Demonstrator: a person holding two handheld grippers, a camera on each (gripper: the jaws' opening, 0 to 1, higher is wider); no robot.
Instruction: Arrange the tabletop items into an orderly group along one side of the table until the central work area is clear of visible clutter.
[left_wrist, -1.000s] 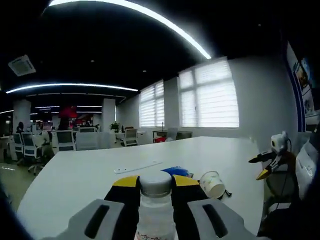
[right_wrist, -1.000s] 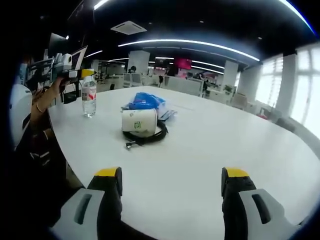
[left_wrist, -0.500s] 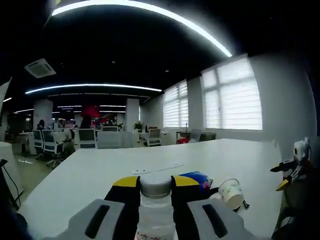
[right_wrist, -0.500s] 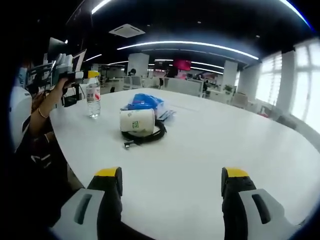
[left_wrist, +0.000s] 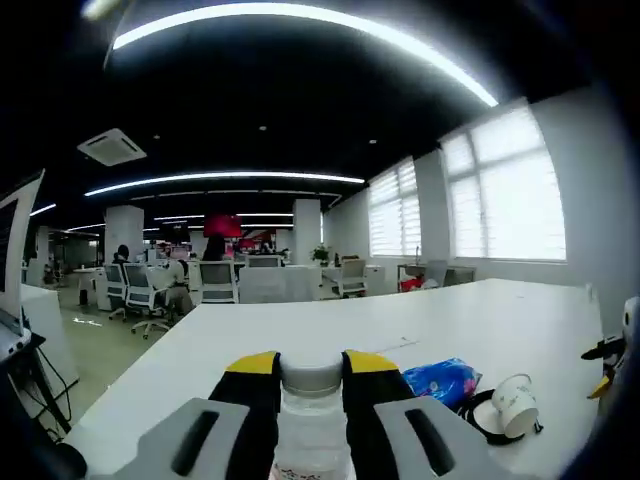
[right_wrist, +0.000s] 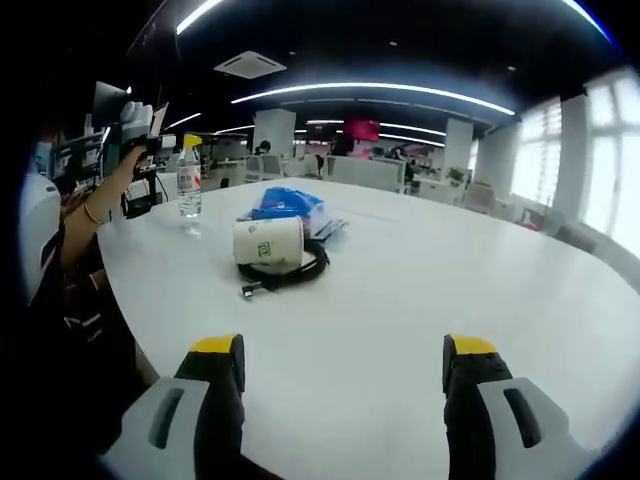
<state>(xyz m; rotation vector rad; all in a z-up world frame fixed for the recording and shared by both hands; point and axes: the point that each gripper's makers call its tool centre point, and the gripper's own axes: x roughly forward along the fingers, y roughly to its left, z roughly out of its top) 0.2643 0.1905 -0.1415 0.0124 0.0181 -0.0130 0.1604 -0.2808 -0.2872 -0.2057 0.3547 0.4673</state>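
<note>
My left gripper (left_wrist: 311, 372) is shut on a clear water bottle (left_wrist: 311, 420) with a grey cap, its yellow-tipped jaws pressed to the neck. From the right gripper view that bottle (right_wrist: 189, 188) hangs a little above the white table (right_wrist: 420, 280) at its far left, held by the left gripper (right_wrist: 178, 148) in a person's hand. A paper cup (right_wrist: 266, 242) lies on its side on a coiled black cable (right_wrist: 290, 272), with a blue packet (right_wrist: 285, 202) behind it. The cup (left_wrist: 510, 404) and packet (left_wrist: 443, 379) sit at lower right in the left gripper view. My right gripper (right_wrist: 340, 362) stands open over bare tabletop.
A thin flat strip (right_wrist: 345, 228) lies beside the packet. Behind the table are office chairs (left_wrist: 218, 280) and desks, with windows (left_wrist: 505, 205) along one wall. The person's arm (right_wrist: 85, 215) reaches in along the table's left edge.
The left gripper has lifted the bottle off the table and carried it farther toward the table's end; its view has swung left. The right gripper has stayed put and open.
</note>
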